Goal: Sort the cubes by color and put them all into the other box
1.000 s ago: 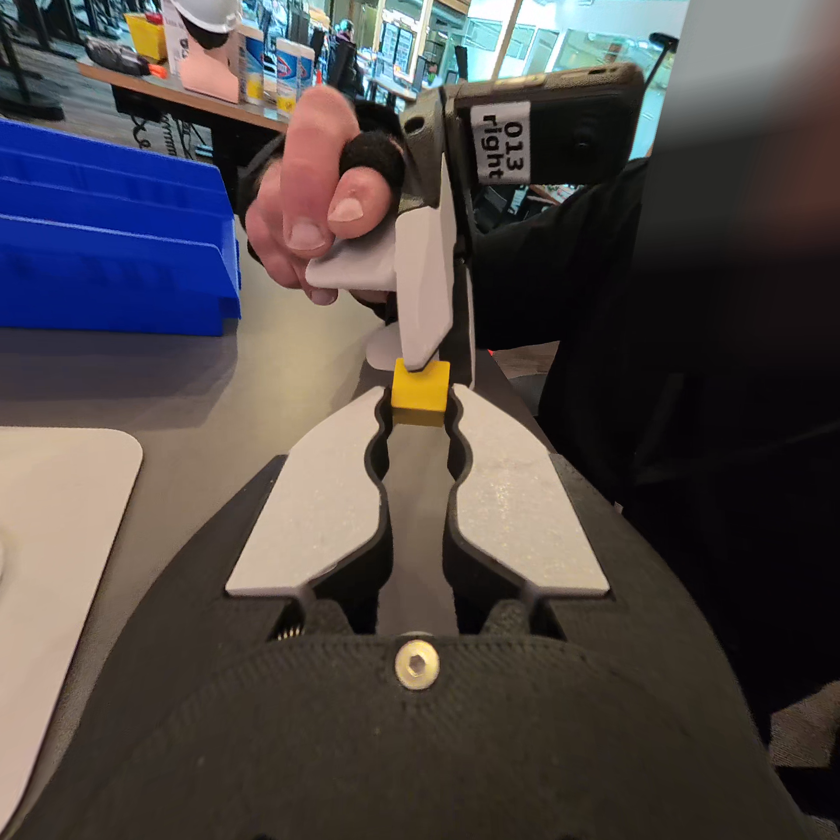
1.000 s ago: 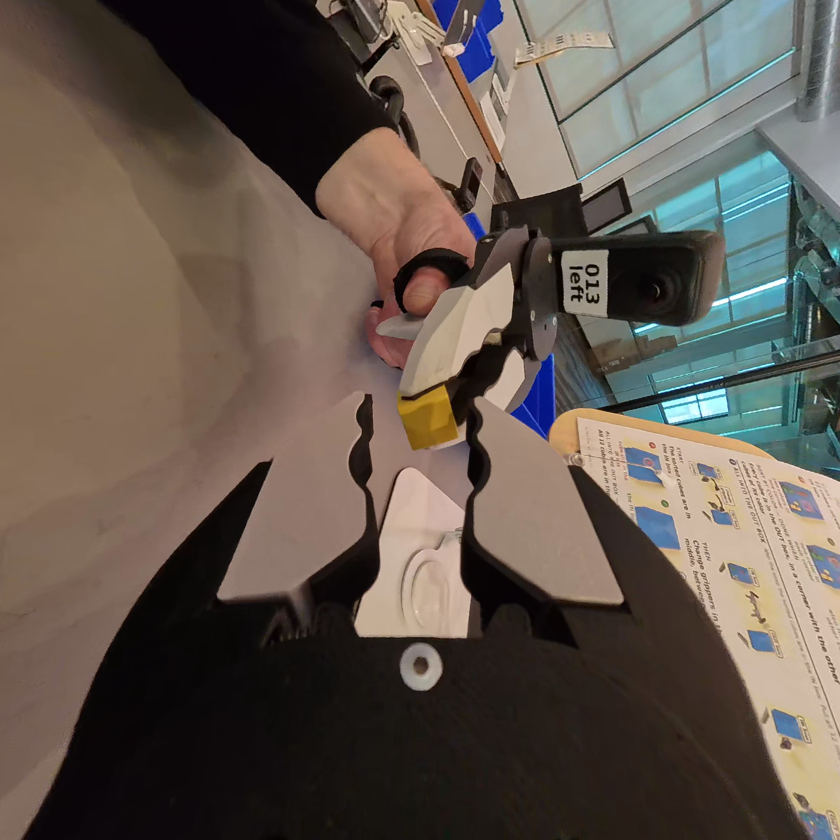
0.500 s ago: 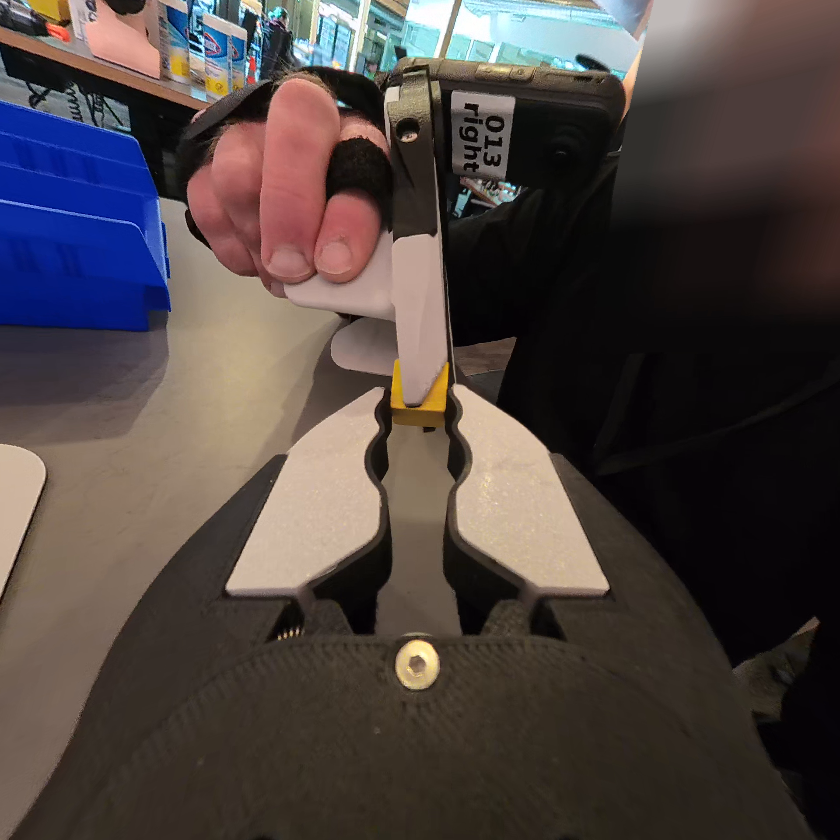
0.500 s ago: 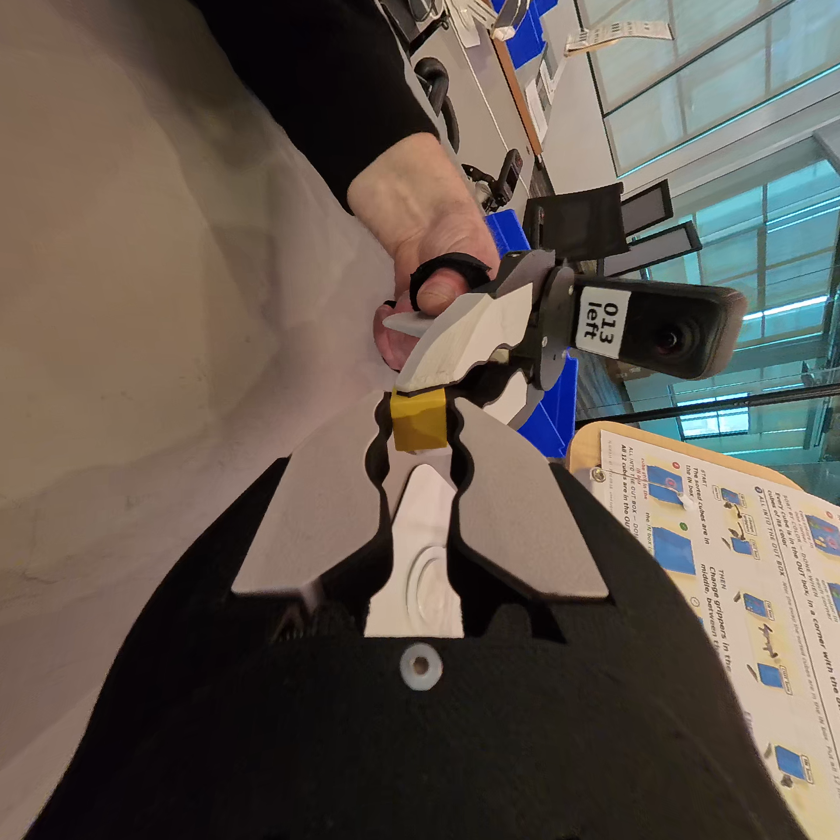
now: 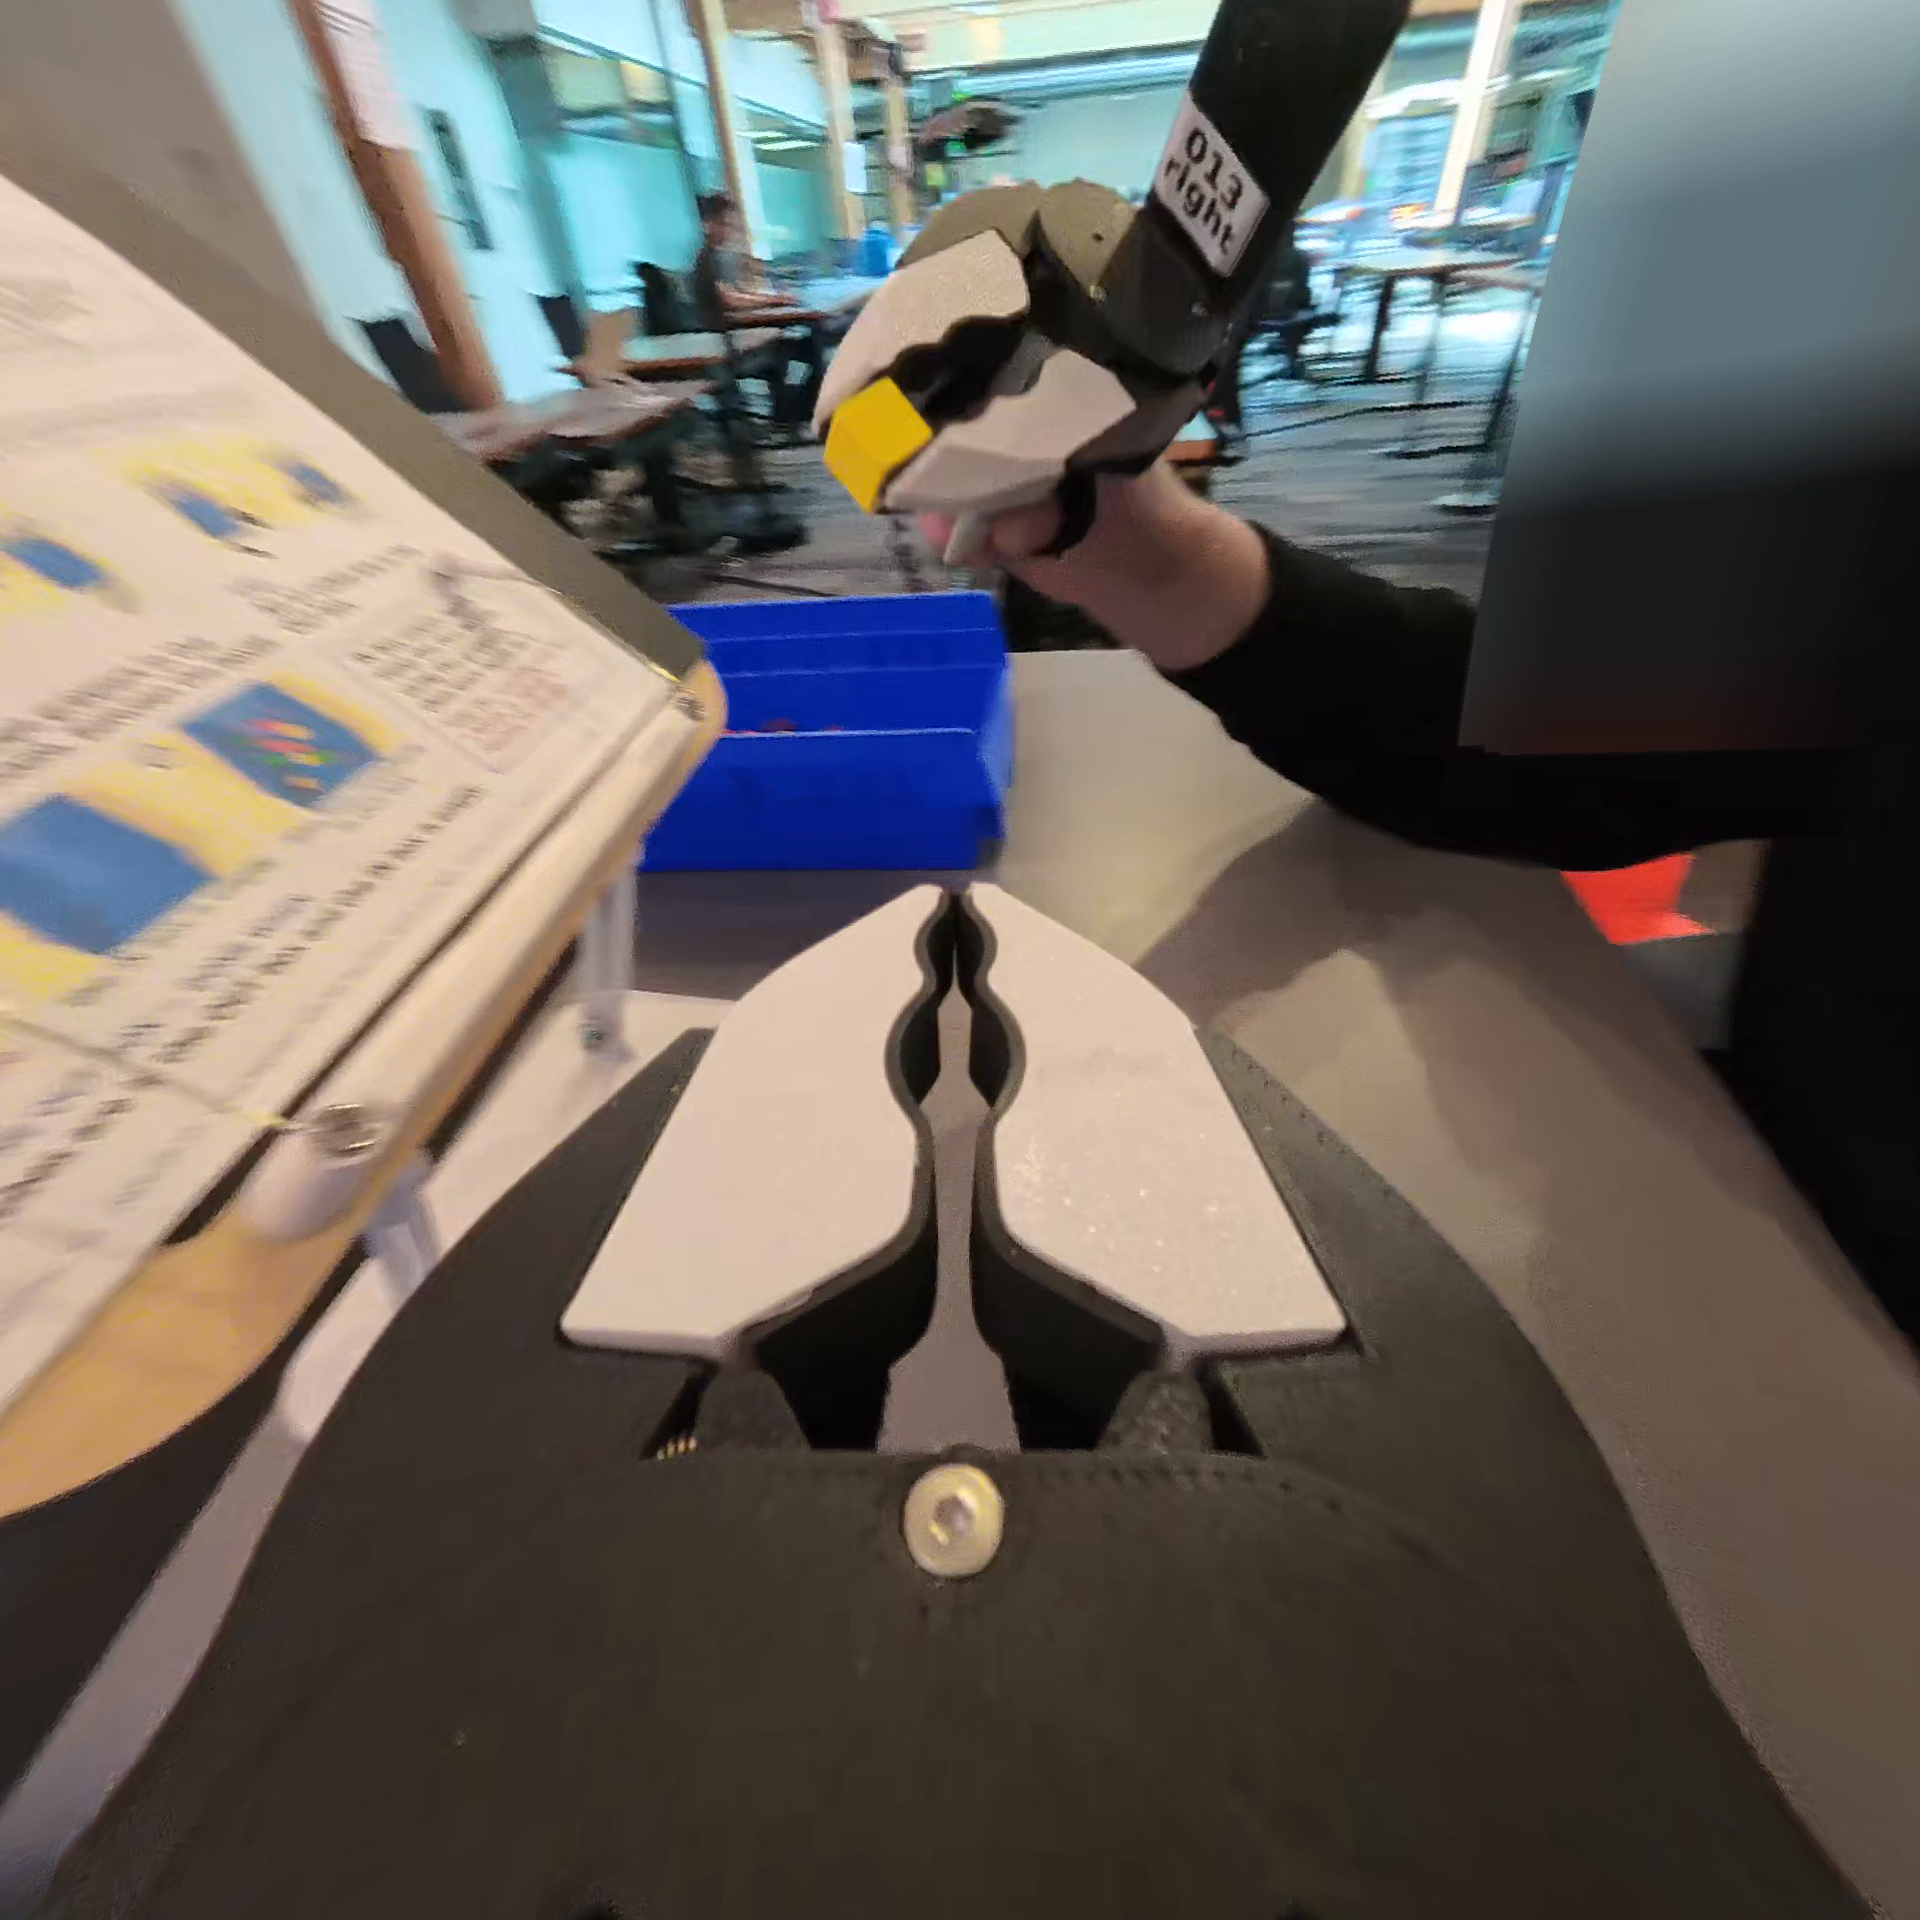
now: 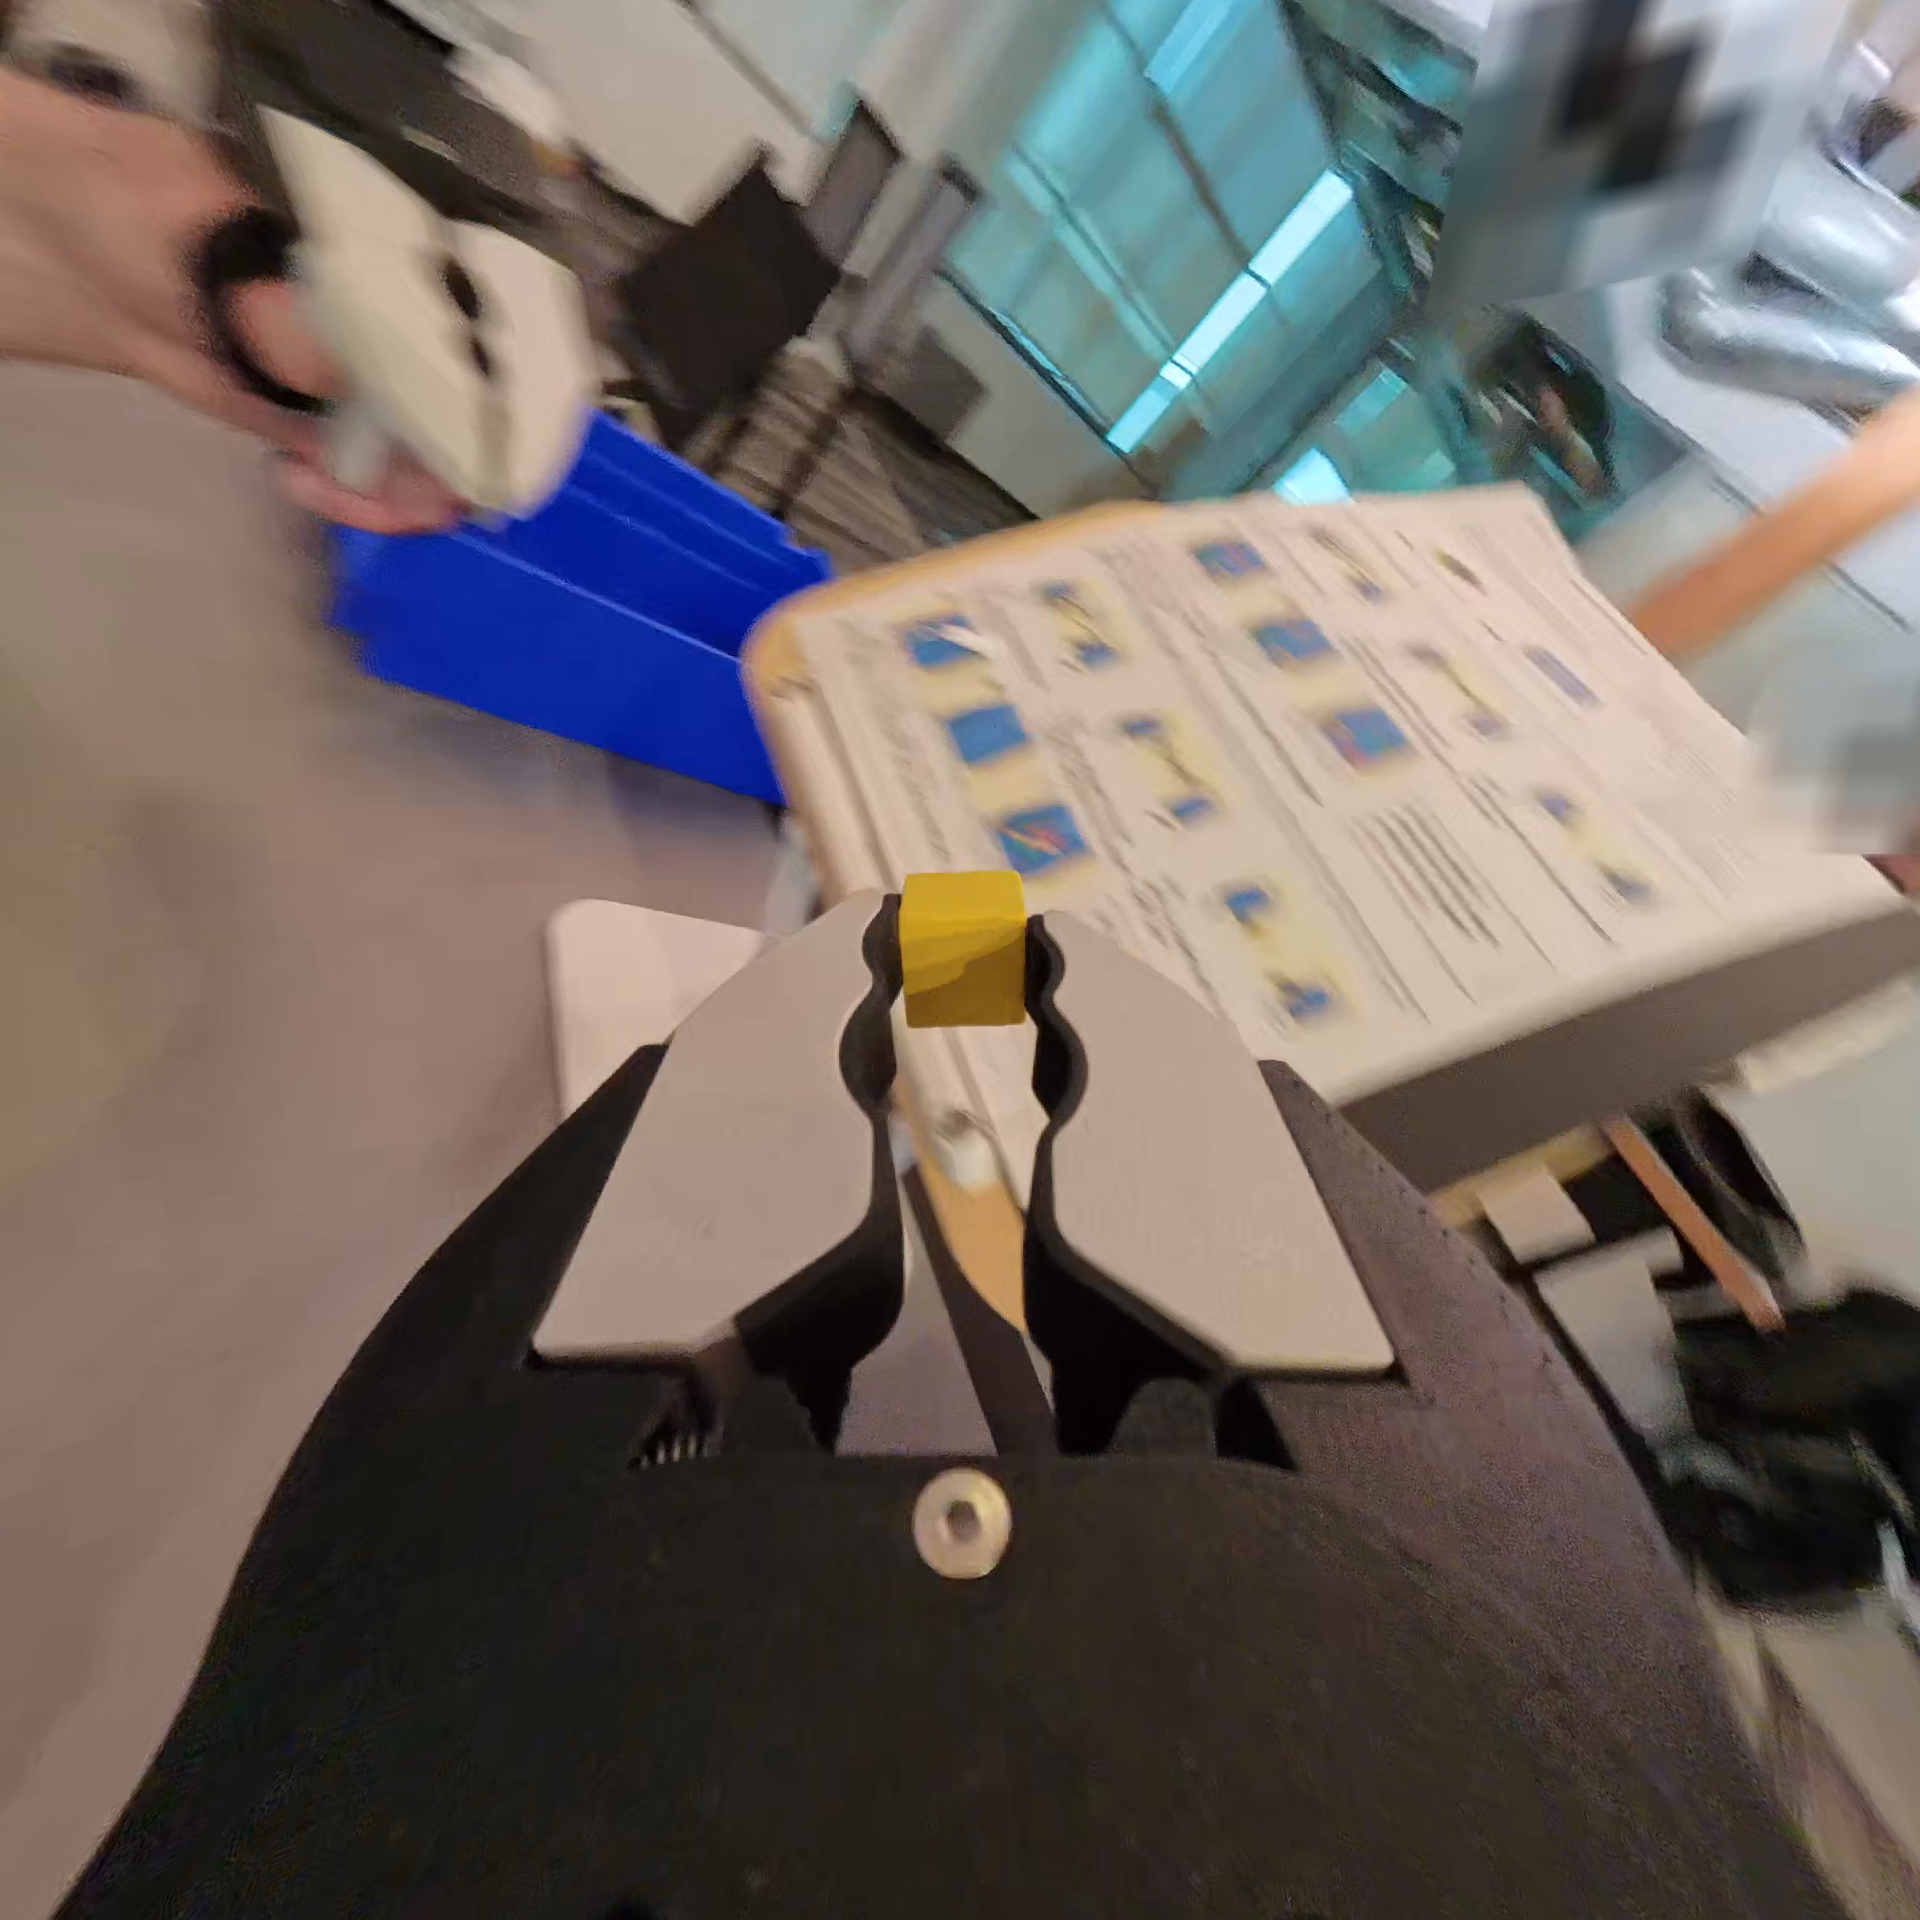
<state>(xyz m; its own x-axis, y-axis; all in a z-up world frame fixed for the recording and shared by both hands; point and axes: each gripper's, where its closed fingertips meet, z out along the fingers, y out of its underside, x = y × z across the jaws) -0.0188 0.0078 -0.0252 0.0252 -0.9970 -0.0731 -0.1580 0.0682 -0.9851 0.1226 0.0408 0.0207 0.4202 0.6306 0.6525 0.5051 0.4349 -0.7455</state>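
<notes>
Right gripper (image 6: 961,961) clamps yellow cube (image 6: 963,963) — airborne; left gripper (image 5: 954,920) clenched, empty, short of blue box (image 5: 831,800).

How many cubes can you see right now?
1 clearly: a yellow cube clamped at the tips of the right gripper, in the air. Blurred coloured bits inside the blue box may be more cubes; its walls hide most of the interior.

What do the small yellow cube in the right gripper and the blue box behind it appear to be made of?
The small yellow cube, clamped in the right gripper, looks like matte painted wood or plastic: flat opaque colour, crisp edges, no gloss; which one is unclear. The blue box looks like moulded plastic with a slight sheen: uniform saturated colour, thin ribbed walls.
</notes>
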